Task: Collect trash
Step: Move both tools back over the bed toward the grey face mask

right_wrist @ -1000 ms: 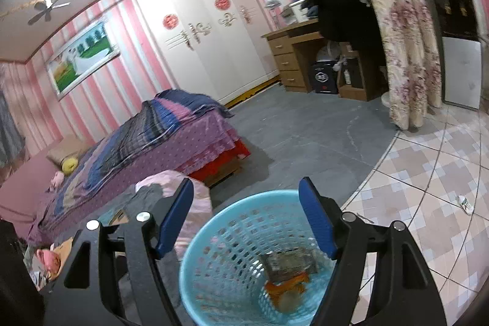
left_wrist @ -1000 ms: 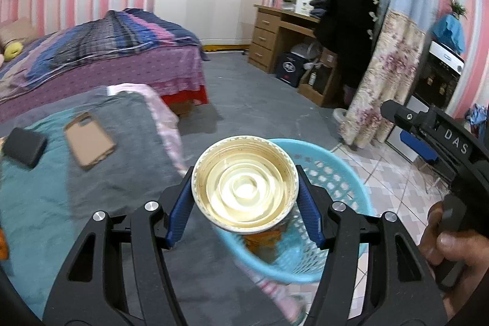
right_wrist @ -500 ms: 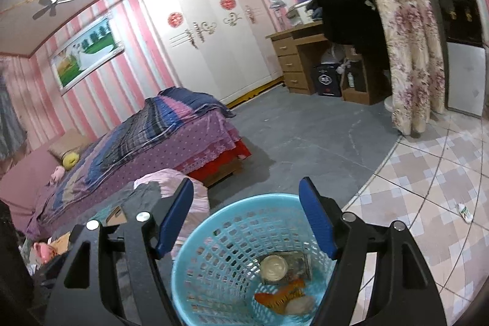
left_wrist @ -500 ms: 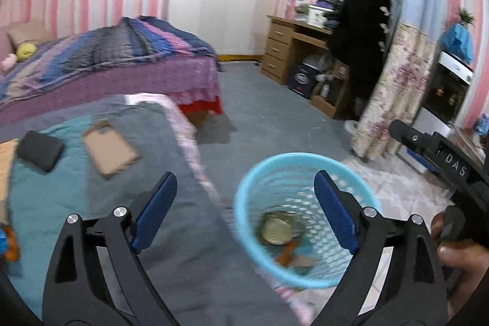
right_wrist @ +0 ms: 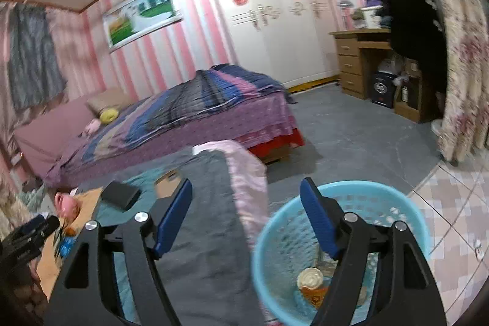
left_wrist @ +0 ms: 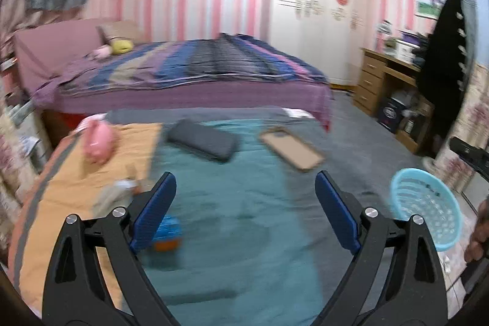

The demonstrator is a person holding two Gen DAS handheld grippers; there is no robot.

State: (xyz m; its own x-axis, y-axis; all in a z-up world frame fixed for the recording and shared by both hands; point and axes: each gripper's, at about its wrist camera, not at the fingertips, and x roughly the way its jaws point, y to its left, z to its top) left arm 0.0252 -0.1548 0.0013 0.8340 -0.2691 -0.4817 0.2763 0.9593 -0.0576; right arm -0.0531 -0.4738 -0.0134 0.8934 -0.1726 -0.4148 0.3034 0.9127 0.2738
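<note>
Both grippers spread wide and empty, near a blue trash basket.

Left gripper (left_wrist: 244, 203) hangs over a teal blanket (left_wrist: 244, 249); left of the basket (left_wrist: 426, 213) lie a blurred blue-orange wrapper (left_wrist: 166, 234), grey case (left_wrist: 203, 139) and brown phone (left_wrist: 292, 148). Right gripper (right_wrist: 246, 213) straddles the basket's (right_wrist: 339, 252) rim; a cup (right_wrist: 310, 284) lies inside.

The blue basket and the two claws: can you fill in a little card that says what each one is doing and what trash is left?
basket: blue basket beside the bed, a cup lying inside
left claw: left claw open, holding nothing, over the teal blanket
right claw: right claw open, holding nothing, right finger over the basket
trash left: blue and orange wrapper on the bed near the left claw; blurred
not trash: grey pouch, phone case
</note>
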